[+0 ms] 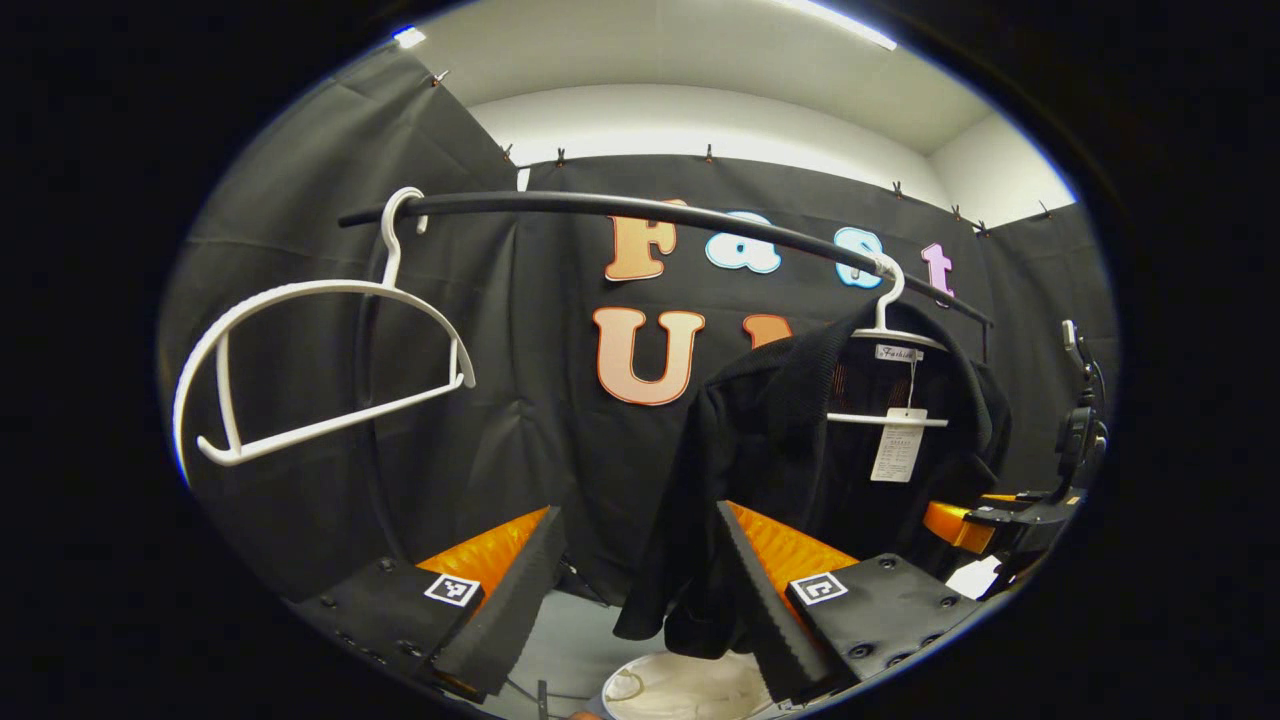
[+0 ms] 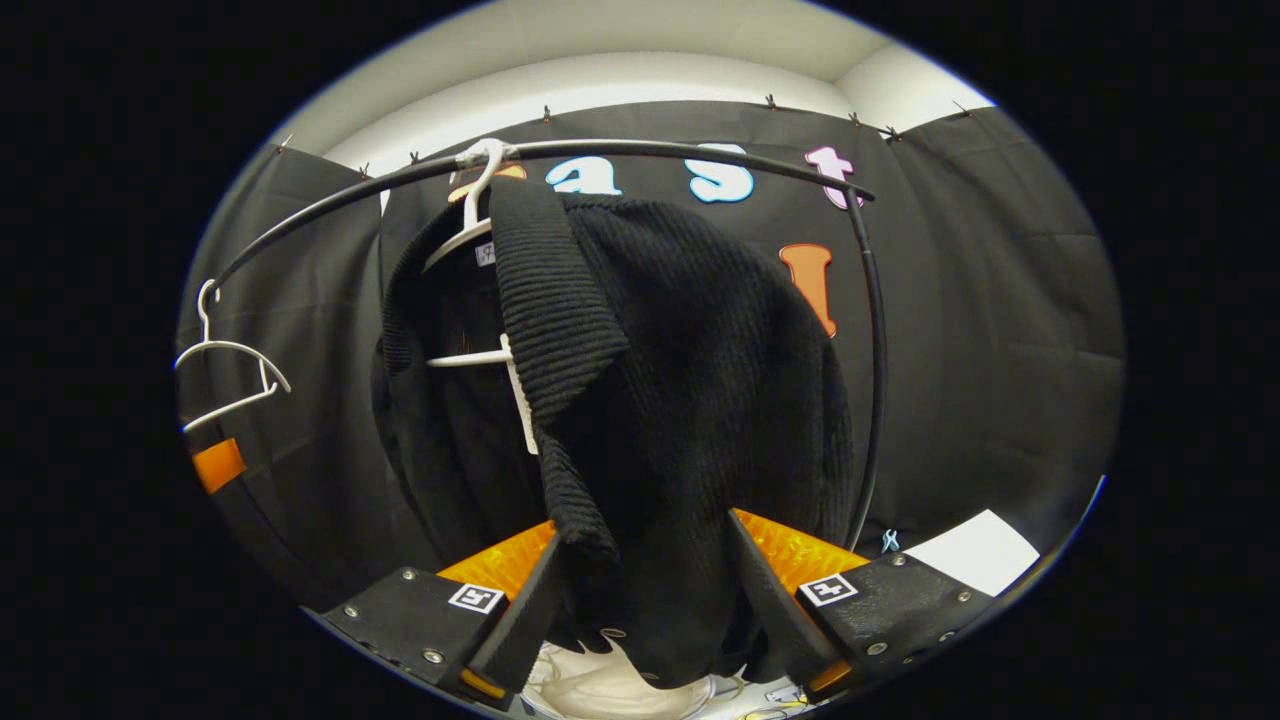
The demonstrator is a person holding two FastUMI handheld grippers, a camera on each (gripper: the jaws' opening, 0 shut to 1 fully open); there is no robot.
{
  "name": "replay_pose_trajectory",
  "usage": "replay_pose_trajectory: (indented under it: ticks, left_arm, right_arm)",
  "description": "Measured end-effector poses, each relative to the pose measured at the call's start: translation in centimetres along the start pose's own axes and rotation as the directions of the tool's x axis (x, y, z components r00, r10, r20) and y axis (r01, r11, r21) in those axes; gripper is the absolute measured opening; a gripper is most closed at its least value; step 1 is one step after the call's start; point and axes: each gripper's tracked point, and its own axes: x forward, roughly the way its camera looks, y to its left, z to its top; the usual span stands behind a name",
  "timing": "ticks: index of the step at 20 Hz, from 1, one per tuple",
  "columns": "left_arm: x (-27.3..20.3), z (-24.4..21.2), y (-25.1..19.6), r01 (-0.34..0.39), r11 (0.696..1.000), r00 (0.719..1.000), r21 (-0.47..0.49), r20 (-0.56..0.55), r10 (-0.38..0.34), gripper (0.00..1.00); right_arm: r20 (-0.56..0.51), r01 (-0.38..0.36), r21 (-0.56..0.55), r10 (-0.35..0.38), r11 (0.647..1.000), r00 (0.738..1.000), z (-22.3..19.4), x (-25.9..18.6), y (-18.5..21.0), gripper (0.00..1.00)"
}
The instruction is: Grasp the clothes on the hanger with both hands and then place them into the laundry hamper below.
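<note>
1. Black knit cardigan [image 2: 680, 380] hangs on a white hanger [image 1: 890, 340] from the rail [image 1: 620, 208].
2. Left gripper [image 1: 640, 600] spread, released, beside the cardigan's hem.
3. Right gripper [image 2: 640, 600] spread around the hem, unclenched.
4. White hamper [image 2: 610, 690] below.

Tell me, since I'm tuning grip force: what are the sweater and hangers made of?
Sweater: black ribbed knit, matte and soft-looking; the fibre can't be told. Empty hanger and the sweater's hanger: white, smooth, moulded, probably plastic. Rail: black tube, slight sheen, likely coated metal.
</note>
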Motion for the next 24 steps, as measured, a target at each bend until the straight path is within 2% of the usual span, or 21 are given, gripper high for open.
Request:
replay_pose_trajectory:
  ticks: [3, 4, 5, 6, 7, 8, 9, 10, 11, 12, 13, 14, 16, 17, 18, 20, 24]
  left_arm:
    - [0.7, -0.7, -0.2, 0.008, 1.000, 1.000, 0.000, -0.013, -0.008, 0.93]
    - [0.9, -0.9, -0.4, 0.011, 1.000, 1.000, -0.001, -0.018, -0.011, 0.93]
    - [1.1, -1.1, -0.6, 0.015, 1.000, 1.000, -0.003, -0.022, -0.015, 0.94]
    - [1.4, -1.2, -0.8, 0.019, 1.000, 1.000, -0.005, -0.025, -0.019, 0.95]
    - [1.6, -1.4, -1.1, 0.024, 1.000, 0.999, -0.007, -0.029, -0.024, 0.96]
    - [2.0, -1.4, -1.5, 0.032, 0.999, 0.999, -0.009, -0.031, -0.032, 0.97]
    - [2.3, -1.5, -1.8, 0.038, 0.999, 0.999, -0.009, -0.033, -0.039, 0.97]
    - [2.6, -1.6, -2.3, 0.043, 0.999, 0.999, -0.009, -0.033, -0.043, 0.93]
    - [2.9, -1.7, -2.7, 0.049, 0.999, 0.998, -0.008, -0.033, -0.049, 0.97]
    - [3.1, -1.8, -3.2, 0.055, 0.998, 0.998, -0.010, -0.038, -0.056, 0.93]
    - [3.3, -2.1, -3.9, 0.064, 0.998, 0.997, -0.011, -0.044, -0.065, 0.93]
    - [3.4, -2.3, -4.5, 0.073, 0.997, 0.996, -0.012, -0.050, -0.073, 0.94]
    - [3.9, -2.6, -5.8, 0.092, 0.996, 0.994, -0.015, -0.056, -0.093, 0.94]
    - [4.3, -2.7, -6.5, 0.101, 0.995, 0.993, -0.022, -0.056, -0.102, 0.93]
    - [4.7, -2.8, -7.2, 0.106, 0.994, 0.993, -0.029, -0.056, -0.107, 0.97]
    - [5.4, -3.4, -8.5, 0.113, 0.993, 0.991, -0.034, -0.071, -0.115, 0.94]
    - [6.9, -4.3, -11.4, 0.131, 0.991, 0.987, -0.039, -0.085, -0.134, 0.94]
  right_arm:
    - [-0.005, -0.009, -0.012, 0.009, 1.000, 1.000, 0.0, 1.5, 0.8, 0.92]
    - [-0.001, -0.010, -0.015, 0.010, 1.000, 1.000, -0.3, 2.0, 0.3, 1.00]
    - [0.001, -0.010, -0.017, 0.010, 1.000, 1.000, -0.4, 2.5, 0.3, 0.92]
    - [0.000, -0.010, -0.016, 0.010, 1.000, 1.000, -0.7, 3.1, 0.0, 1.00]
    - [-0.003, -0.009, -0.013, 0.009, 1.000, 1.000, -0.8, 3.5, -0.1, 0.89]
    - [-0.009, -0.008, -0.007, 0.008, 1.000, 1.000, -0.8, 4.0, -0.3, 0.88]
    - [-0.016, -0.004, 0.002, 0.004, 1.000, 1.000, -0.9, 4.5, -0.4, 0.67]
    - [-0.024, -0.005, 0.011, 0.005, 1.000, 1.000, -1.2, 4.8, -0.6, 0.66]
    - [-0.033, -0.013, 0.020, 0.013, 1.000, 0.999, -1.3, 5.0, -0.5, 0.54]
    - [-0.036, -0.024, 0.028, 0.025, 0.999, 0.999, -1.3, 5.2, -0.3, 0.52]
    - [-0.036, -0.036, 0.035, 0.038, 0.999, 0.999, -1.2, 5.4, -0.2, 0.54]
    - [-0.037, -0.036, 0.037, 0.038, 0.999, 0.999, -1.0, 5.5, -0.2, 0.36]
    - [-0.042, -0.038, 0.033, 0.039, 0.999, 0.998, -0.9, 5.7, -0.6, 0.22]
    - [-0.046, -0.044, 0.030, 0.045, 0.999, 0.998, -0.9, 5.8, -0.8, 0.18]
    - [-0.050, -0.053, 0.028, 0.055, 0.998, 0.997, -0.8, 6.0, -0.8, 0.13]
    - [-0.060, -0.071, 0.022, 0.072, 0.997, 0.996, -0.8, 6.0, -0.8, 0.04]
    - [-0.060, -0.113, -0.001, 0.113, 0.994, 0.992, -0.7, 5.9, -0.8, 0.00]
